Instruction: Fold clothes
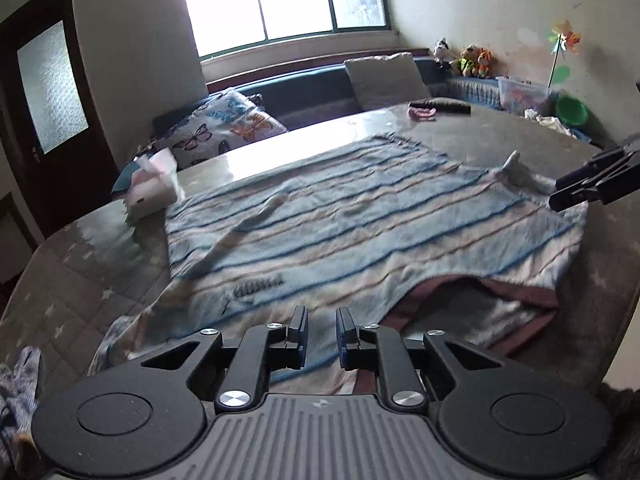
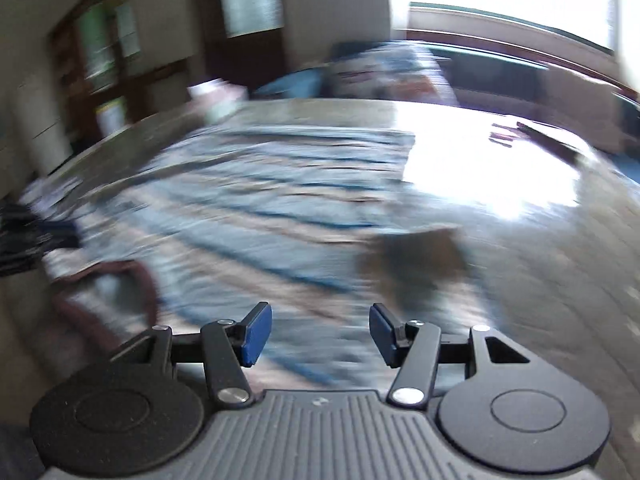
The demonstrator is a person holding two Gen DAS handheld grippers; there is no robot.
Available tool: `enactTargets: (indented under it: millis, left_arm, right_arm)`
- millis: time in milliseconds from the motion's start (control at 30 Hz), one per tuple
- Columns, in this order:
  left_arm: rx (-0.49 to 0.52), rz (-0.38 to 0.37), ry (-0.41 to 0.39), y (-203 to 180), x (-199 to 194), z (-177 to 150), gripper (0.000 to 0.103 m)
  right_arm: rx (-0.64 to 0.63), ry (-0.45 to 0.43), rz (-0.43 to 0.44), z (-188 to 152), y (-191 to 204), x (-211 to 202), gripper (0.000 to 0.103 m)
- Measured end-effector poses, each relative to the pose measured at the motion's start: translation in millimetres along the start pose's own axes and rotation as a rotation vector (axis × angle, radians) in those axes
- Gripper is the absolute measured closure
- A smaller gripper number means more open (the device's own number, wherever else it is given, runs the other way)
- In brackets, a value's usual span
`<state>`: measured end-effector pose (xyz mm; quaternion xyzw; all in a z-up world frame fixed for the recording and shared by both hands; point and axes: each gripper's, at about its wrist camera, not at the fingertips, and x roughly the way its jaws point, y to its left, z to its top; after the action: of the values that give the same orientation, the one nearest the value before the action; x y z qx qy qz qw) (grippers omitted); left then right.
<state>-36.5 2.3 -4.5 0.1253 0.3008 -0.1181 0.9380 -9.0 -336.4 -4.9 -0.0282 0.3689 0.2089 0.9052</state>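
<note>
The striped knit garment [image 1: 360, 216] is spread flat on the quilted table [image 1: 100, 272]. The left gripper [image 1: 322, 320] is held narrowly parted and empty above the near hem; the right gripper [image 2: 320, 320] stands wide, empty. Matching hem corners should be pinched before folding.

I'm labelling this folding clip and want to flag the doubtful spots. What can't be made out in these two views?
- Right wrist view: motion blur smears the striped garment; its edges, and the brown patch on it, are unreadable.
- Left wrist view: the left gripper covers the garment's near hem.
- Left wrist view: the right gripper is cut by the frame edge; its jaws are unclear there.
- Left wrist view: the grey print on the garment is too small to read.
</note>
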Motion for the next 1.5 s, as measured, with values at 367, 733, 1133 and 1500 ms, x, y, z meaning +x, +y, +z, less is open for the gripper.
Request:
enactTargets:
  millis: [367, 733, 1133, 1500]
  left_arm:
    - [0.044, -0.14, -0.024, -60.1, 37.1, 38.7, 0.085]
    - [0.092, -0.201, -0.007, -100.9, 54.7, 51.0, 0.077]
    - [0.025, -0.129, 0.008, -72.6, 52.1, 44.7, 0.077]
    - [-0.027, -0.099, 0.029, -56.1, 49.5, 35.0, 0.077]
  right_arm:
    - [0.196, -0.029, -0.212, -28.2, -53.2, -18.6, 0.055]
    - [0.258, -0.071, -0.235, -31.0, -60.5, -18.7, 0.098]
    - [0.126, -0.211, 0.013, 17.8, 2.9, -44.1, 0.1]
    - [-0.016, -0.107, 0.22, 25.5, 72.4, 11.3, 0.095]
